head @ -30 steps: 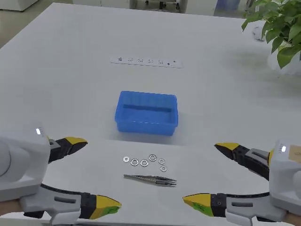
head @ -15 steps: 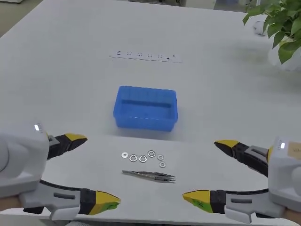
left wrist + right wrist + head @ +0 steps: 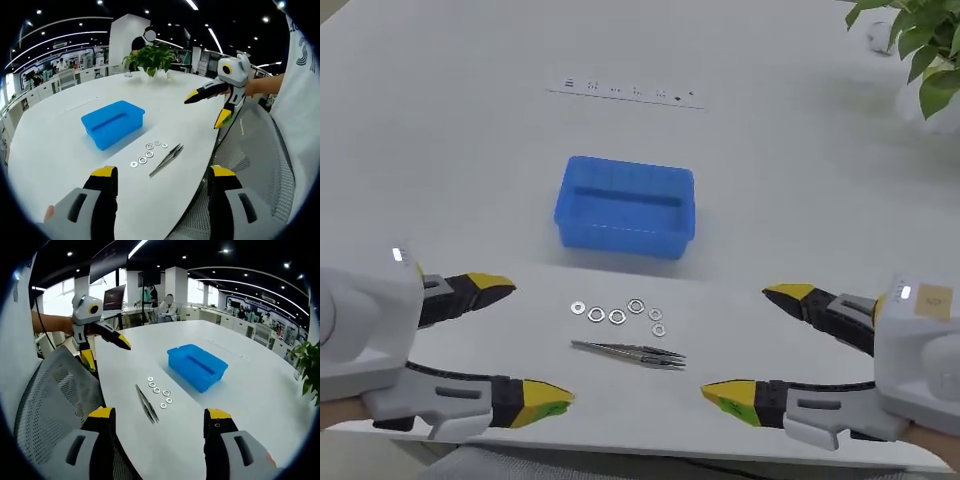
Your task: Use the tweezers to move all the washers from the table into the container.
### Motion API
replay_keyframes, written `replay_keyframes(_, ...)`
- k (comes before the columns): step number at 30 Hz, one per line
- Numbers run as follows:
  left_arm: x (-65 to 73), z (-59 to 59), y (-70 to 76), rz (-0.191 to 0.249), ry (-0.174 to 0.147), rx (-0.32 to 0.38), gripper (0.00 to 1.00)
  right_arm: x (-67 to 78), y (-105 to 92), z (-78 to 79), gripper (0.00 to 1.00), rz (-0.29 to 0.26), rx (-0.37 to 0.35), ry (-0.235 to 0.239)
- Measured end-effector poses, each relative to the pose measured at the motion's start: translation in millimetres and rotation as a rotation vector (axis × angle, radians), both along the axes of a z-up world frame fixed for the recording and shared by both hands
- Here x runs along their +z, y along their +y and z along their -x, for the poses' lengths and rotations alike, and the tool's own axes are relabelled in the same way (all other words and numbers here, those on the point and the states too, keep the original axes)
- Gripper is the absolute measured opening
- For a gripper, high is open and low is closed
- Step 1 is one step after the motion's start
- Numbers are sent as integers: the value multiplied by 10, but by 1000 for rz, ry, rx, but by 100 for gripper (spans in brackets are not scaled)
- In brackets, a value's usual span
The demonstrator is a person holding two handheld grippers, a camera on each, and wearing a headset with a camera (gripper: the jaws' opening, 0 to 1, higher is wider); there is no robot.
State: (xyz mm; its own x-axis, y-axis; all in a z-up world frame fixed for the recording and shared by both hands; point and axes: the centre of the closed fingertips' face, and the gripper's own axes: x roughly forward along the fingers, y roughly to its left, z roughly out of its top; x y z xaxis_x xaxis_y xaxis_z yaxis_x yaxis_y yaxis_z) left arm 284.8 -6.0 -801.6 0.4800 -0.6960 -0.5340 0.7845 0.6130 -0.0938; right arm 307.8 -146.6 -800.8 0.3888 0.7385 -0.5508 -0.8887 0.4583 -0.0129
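While the left claw (image 3: 540, 343) and the right claw (image 3: 735, 341) are held wide open, the silver metal washers (image 3: 617, 315) are seen on the white surface (image 3: 800, 200) between the slim metal tweezers (image 3: 628, 352) and the blue rectangular plastic container (image 3: 625, 208).

Open table (image 3: 450, 150) flanks the tweezers (image 3: 628, 352) left and right. Washers (image 3: 617, 315) lie just above them, container (image 3: 625, 205) at centre frame. Plant (image 3: 920, 40) upper right, well apart.

6 washers (image 3: 617, 317), 1 tweezers (image 3: 628, 352), 1 blue container (image 3: 624, 238), 1 plant (image 3: 923, 38)
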Motion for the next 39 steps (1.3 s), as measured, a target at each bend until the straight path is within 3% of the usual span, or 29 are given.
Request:
replay_keyframes(1,-12,-16,-7,-3,2,0,76,-21,33,-6,71,4,12,5)
replay_keyframes(3,-93,-28,38,-90,4,-30,75,-78,88,-9,68,26,41,16)
replay_keyframes(5,-107,-71,15,-88,-2,-26,71,-110,132,-12,63,33,55,26)
replay_keyframes(7,-143,-74,-13,-56,32,-30,65,-195,234,9,59,57,100,54)
replay_keyframes(9,-227,-83,-31,-57,52,-45,61,-283,324,1,54,78,134,60)
replay_keyframes(15,-542,-97,-44,-151,129,-113,54,-518,553,0,43,130,219,99)
replay_keyframes(21,-686,-198,-152,-170,143,-161,49,-690,701,-24,32,189,293,115)
replay_keyframes(31,-788,-203,-282,-185,160,-250,35,-846,718,-3,27,267,378,121)
replay_keyframes(39,-800,-198,-308,-228,139,-335,23,-876,717,-25,22,303,401,104)
